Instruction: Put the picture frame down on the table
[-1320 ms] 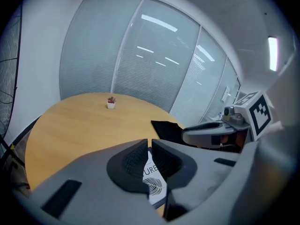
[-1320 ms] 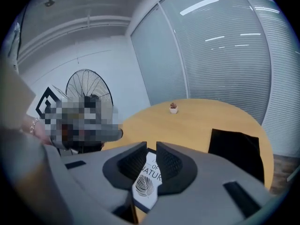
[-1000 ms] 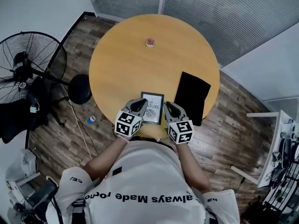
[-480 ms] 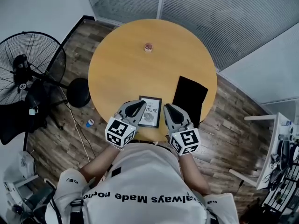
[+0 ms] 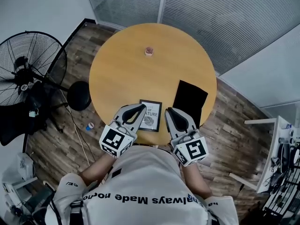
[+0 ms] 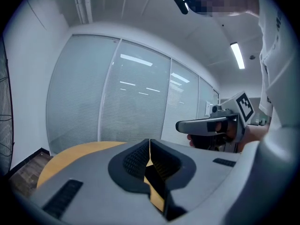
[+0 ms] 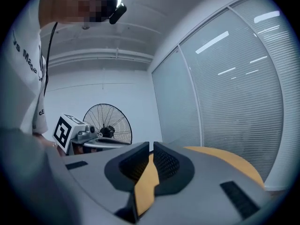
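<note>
While both sets of jaws stand pressed together with nothing between them, the left gripper [image 5: 139, 108] and right gripper [image 5: 170, 112] hover side by side. The picture frame [image 5: 151, 116] lies flat on the round table [image 5: 122, 74] between their tips, apparently below them. A flat black object [image 5: 190, 97] rests just right of the right gripper.

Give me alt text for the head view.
From above, a person holds the left hand-held gripper and the right hand-held gripper, both shut and empty, either side of a picture frame lying flat near the close edge of a round wooden table. A black pad lies to its right; a floor fan stands at left.
</note>
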